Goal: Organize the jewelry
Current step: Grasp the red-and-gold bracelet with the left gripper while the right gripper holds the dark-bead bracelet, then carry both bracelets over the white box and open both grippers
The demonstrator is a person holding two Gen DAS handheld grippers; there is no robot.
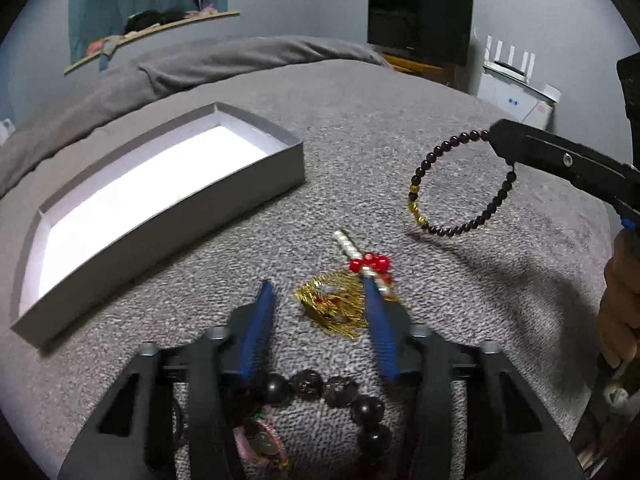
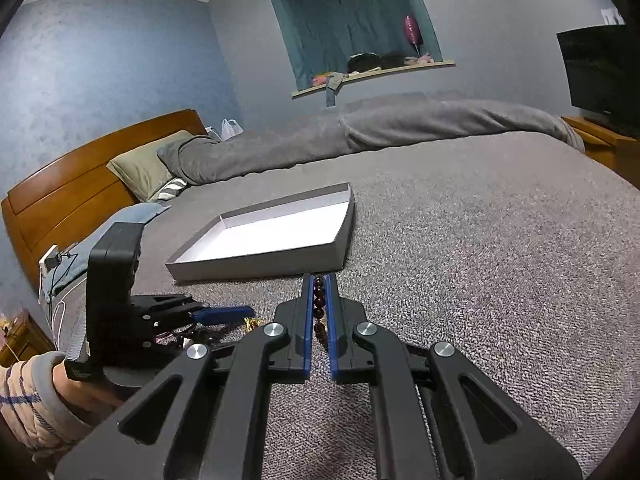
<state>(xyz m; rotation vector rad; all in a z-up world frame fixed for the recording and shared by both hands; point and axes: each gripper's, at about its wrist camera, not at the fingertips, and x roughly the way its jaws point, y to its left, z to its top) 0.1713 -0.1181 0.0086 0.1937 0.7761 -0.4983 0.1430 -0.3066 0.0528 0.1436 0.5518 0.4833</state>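
No readable text, label, brand or number anywhere.

A dark-beaded bracelet dangles above the bed (gold charm low); gold chain, pearl-and-red piece lie beside the empty grey box.

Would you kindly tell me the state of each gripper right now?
Left gripper: open, jaws around the gold chain, not pressing it.
Right gripper: shut on the dark bead bracelet, lifted off the bed.
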